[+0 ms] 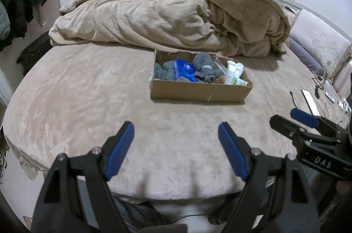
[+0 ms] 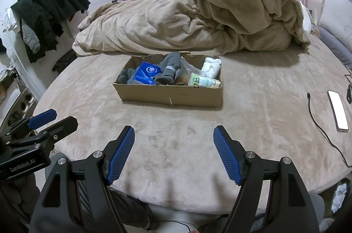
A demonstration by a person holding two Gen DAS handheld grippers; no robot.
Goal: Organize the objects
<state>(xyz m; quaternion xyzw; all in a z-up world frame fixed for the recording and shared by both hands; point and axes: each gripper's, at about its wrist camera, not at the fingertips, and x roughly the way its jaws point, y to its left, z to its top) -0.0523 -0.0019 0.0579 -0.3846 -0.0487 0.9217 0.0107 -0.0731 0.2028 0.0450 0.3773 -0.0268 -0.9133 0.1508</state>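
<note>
**Two empty tongs, box dead ahead**

Both the left gripper (image 1: 176, 149) and right gripper (image 2: 173, 152) gape wide, holding nothing. Mid-frame beyond sits the cardboard box (image 2: 169, 95), long axis crosswise, seemingly equidistant from both; socks and packets inside.

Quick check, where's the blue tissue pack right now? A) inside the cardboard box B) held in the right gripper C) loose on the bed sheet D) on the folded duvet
A: the blue tissue pack lies inside the cardboard box among grey socks, and both the left gripper and the right gripper are open with nothing between the fingers.
</note>
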